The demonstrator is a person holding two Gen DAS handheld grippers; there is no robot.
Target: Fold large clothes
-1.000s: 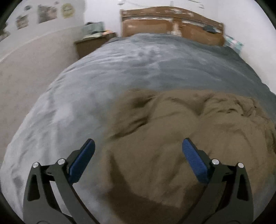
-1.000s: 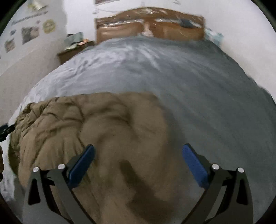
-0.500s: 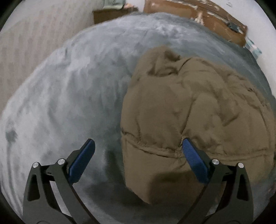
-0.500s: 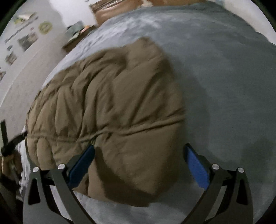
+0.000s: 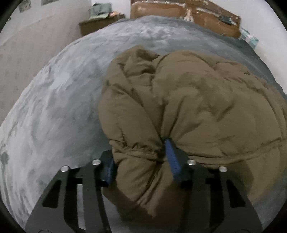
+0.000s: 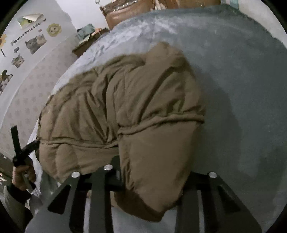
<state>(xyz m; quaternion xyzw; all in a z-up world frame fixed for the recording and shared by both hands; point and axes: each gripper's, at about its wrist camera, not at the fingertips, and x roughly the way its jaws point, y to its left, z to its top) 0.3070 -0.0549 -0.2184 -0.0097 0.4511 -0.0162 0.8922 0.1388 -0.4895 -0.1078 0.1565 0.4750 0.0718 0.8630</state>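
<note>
A brown puffy jacket (image 5: 197, 100) lies bunched on the grey bed (image 5: 59, 107). My left gripper (image 5: 141, 161) is shut on the near left corner of the jacket's hem, its blue pads (image 5: 172, 157) pressing the padded fabric between them. In the right wrist view, the jacket (image 6: 136, 107) fills the middle, and my right gripper (image 6: 154, 177) is shut on its near right hem corner, the pads hidden under the fabric. The left gripper's body (image 6: 21, 148) and the hand holding it show at the left edge of that view.
The grey blanket covers the bed (image 6: 242, 80) beyond and beside the jacket. A wooden headboard (image 5: 188, 12) stands at the far end, a bedside table (image 5: 100, 21) with clutter at the far left. A wall with cat stickers (image 6: 34, 43) runs along the left.
Both grippers were open above the jacket. They have come down to its near hem and closed on the fabric, left on the left corner, right on the right.
</note>
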